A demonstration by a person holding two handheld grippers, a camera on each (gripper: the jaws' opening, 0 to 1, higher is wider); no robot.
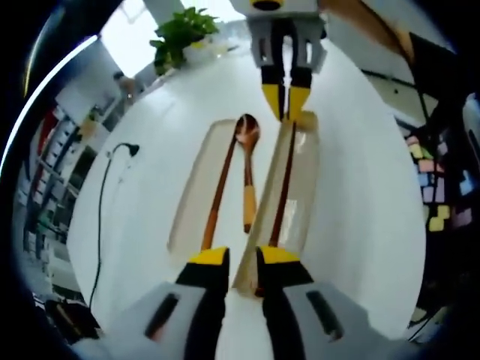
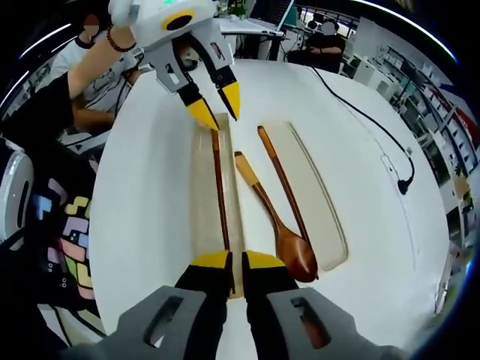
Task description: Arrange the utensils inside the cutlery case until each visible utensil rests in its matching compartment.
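Left hand-held gripper (image 1: 241, 256) jaws narrow at case (image 1: 303, 196) near end; right hand-held gripper (image 2: 236, 260) pinching chopstick (image 2: 220, 187) tip. Second chopstick (image 2: 281, 178) placed; spoon (image 2: 274, 226) straddles divider, unsorted.

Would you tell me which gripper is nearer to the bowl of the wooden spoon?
Right. The right gripper sits just beside the spoon bowl; the left gripper is beyond the handle, at its far end.

left tongs (image 1: 242, 259) straddle the case's near wall; spoon (image 1: 247, 161) lies between two chopsticks in the cutlery case (image 1: 196, 187).
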